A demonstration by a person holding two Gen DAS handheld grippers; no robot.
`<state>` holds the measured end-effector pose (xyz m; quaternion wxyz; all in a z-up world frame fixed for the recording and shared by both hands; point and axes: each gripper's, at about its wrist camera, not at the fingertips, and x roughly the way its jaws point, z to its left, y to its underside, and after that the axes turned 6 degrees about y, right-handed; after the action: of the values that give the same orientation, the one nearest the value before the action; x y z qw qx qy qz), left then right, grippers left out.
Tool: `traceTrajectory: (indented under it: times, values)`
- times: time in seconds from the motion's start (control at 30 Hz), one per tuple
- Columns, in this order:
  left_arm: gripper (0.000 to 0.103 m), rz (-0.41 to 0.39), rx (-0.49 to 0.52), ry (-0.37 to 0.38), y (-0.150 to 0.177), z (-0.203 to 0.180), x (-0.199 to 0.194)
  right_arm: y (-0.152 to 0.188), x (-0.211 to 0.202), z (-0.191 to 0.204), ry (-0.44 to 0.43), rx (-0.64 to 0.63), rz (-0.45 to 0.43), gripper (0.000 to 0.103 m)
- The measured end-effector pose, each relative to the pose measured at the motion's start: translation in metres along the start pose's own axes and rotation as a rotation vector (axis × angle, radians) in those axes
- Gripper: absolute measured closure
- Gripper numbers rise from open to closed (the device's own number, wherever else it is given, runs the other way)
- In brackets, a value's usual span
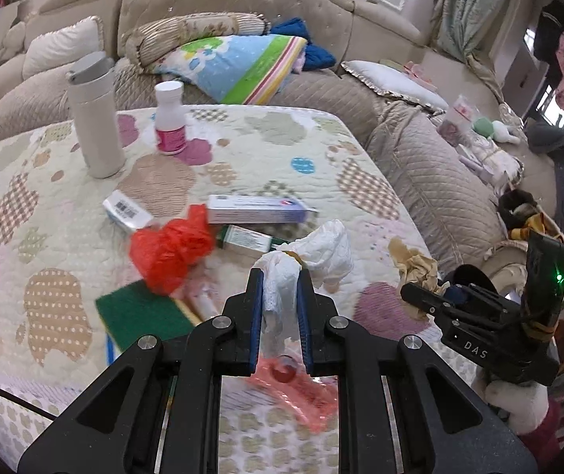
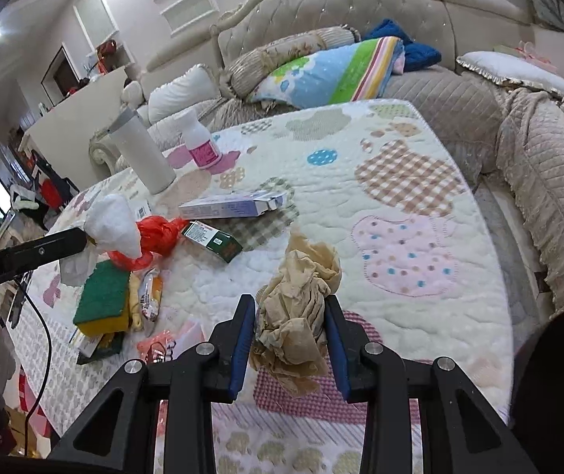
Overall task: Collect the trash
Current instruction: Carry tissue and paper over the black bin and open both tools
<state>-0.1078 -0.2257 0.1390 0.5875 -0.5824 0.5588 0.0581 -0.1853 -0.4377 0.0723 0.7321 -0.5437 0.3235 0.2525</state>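
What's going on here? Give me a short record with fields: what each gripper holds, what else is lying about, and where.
surface: quilted table cover with patchwork shapes
left gripper: shut on a crumpled white tissue
right gripper: shut on a crumpled brown paper
other litter on the cover: red plastic bag, green sponge
boxes: long pale box, small green box
standing at the far side: white flask, white bottle with pink label
behind: beige sofa with cushions
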Motion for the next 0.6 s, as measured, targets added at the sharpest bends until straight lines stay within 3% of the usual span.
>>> traceTrajectory:
  times: [0.6]
  values:
    - [0.089,0.050,0.123,0.045,0.023,-0.119,0.042,0.027,-0.058,-0.078,0.100,0.090,-0.050,0.069]
